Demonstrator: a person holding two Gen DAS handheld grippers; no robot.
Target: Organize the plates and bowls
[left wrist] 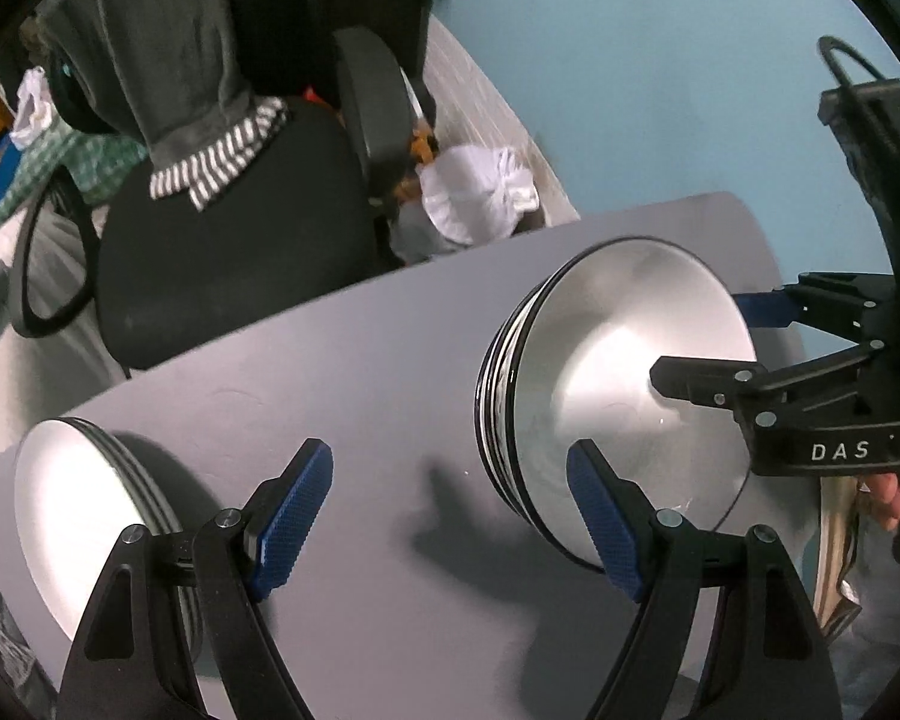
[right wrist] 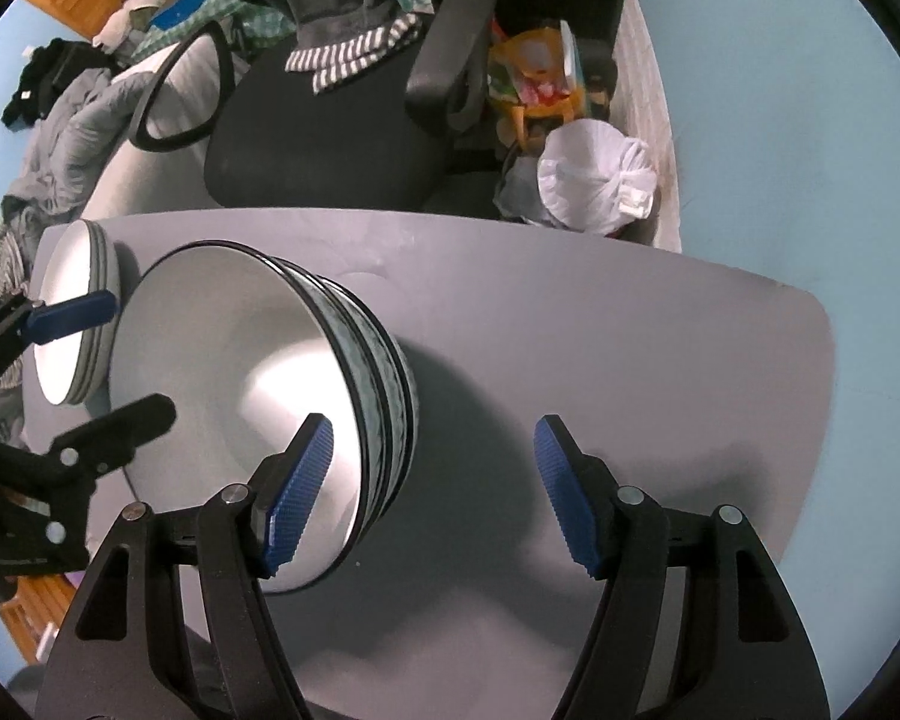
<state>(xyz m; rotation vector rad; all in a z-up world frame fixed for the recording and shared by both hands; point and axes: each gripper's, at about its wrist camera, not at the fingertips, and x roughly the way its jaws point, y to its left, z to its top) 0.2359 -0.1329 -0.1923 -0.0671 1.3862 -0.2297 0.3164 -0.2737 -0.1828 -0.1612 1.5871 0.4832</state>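
Observation:
A stack of white bowls (left wrist: pixel 618 384) with dark patterned outsides stands on the grey table (left wrist: pixel 360 360). Left of it is a stack of white plates (left wrist: pixel 78 516). My left gripper (left wrist: pixel 450 519) hangs open over the bare table between the two stacks, nothing between its blue pads. In the right wrist view my right gripper (right wrist: pixel 433 492) is open and straddles the right wall of the bowls (right wrist: pixel 222 360): one pad over the top bowl's inside, the other over the table (right wrist: pixel 630 360). The plates (right wrist: pixel 60 276) lie beyond, with the left gripper (right wrist: pixel 96 369) in front of them. From the left wrist the right gripper (left wrist: pixel 726 345) shows above the bowls.
A black office chair (right wrist: pixel 330 138) draped with a grey garment and a striped cloth stands at the table's far edge. A white bag (right wrist: pixel 594 180) and toys (right wrist: pixel 534 72) lie beside it on the floor. A person's hand (left wrist: pixel 888 498) holds the right gripper.

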